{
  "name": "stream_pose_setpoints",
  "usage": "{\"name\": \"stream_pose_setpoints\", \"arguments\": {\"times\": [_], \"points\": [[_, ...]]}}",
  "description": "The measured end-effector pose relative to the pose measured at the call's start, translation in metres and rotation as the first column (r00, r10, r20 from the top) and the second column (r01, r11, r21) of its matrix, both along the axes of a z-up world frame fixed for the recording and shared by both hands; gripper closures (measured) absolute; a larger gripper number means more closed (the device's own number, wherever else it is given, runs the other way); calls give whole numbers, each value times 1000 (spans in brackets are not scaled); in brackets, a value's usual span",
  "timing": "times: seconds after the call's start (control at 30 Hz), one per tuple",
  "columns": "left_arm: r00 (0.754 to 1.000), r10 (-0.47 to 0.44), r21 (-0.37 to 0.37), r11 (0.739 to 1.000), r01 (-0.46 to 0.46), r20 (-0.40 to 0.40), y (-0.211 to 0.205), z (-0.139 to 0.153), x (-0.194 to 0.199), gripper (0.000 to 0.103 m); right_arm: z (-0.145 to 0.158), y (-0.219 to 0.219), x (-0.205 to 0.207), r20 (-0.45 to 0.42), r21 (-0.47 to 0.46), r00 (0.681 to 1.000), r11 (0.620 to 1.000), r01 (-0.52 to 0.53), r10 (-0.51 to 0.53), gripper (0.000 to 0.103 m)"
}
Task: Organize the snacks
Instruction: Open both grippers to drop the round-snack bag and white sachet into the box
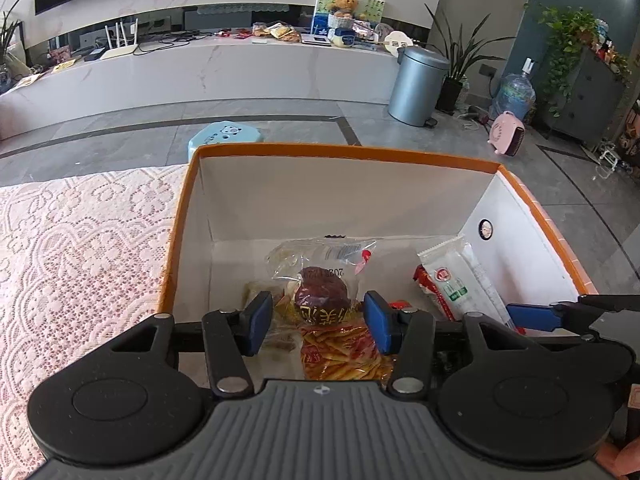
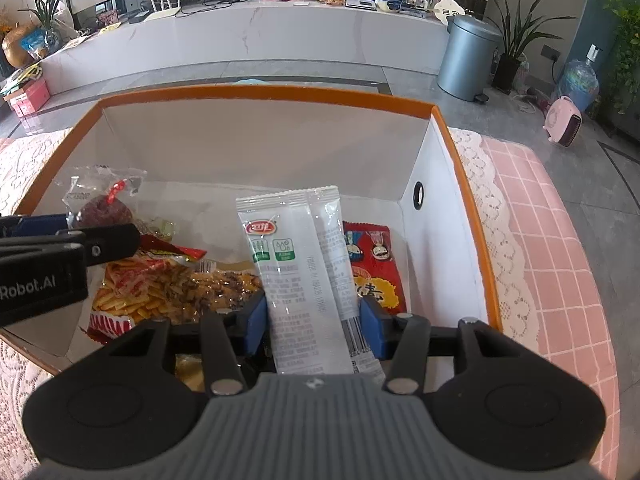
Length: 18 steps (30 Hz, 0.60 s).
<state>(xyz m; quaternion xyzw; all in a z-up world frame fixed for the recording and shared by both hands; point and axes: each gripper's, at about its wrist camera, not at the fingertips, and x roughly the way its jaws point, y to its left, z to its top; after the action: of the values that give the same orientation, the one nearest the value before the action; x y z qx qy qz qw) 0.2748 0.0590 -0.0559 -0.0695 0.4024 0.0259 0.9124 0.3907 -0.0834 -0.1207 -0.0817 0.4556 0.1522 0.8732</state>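
Observation:
An orange-rimmed white box [image 1: 348,151] [image 2: 264,91] stands on the table with several snack packets in it. My left gripper [image 1: 319,322] reaches into it, shut on a clear packet [image 1: 320,280] holding a dark red round snack; the packet stands up between the blue pads. My right gripper [image 2: 314,326] is shut on a long white packet [image 2: 304,256], upright over the box's right side. Below lie a packet of orange strips [image 2: 168,288] and a red cartoon packet [image 2: 372,264]. One of the left gripper's fingers [image 2: 104,242] shows at the left of the right wrist view.
The box sits on a white lace cloth [image 1: 80,248] over a pink checked cover [image 2: 552,240]. Beyond the table are a light blue stool [image 1: 228,134], a grey bin [image 1: 420,84], a pink heater [image 2: 564,120] and a long white counter.

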Motion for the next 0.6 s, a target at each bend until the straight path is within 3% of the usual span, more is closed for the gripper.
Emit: {"name": "stream_pose_setpoints", "arguments": {"times": [0.27,0.6], "points": [[1000,-16,-10,1000,16,9,2,1,-2,35,2,1,-3,-7,-3,1000,1000,3,-3,49],[998,-12,4,1000,11,58,4,9,-12,24,16,7,-12,41,-31,999,999,-24,25,28]]}}
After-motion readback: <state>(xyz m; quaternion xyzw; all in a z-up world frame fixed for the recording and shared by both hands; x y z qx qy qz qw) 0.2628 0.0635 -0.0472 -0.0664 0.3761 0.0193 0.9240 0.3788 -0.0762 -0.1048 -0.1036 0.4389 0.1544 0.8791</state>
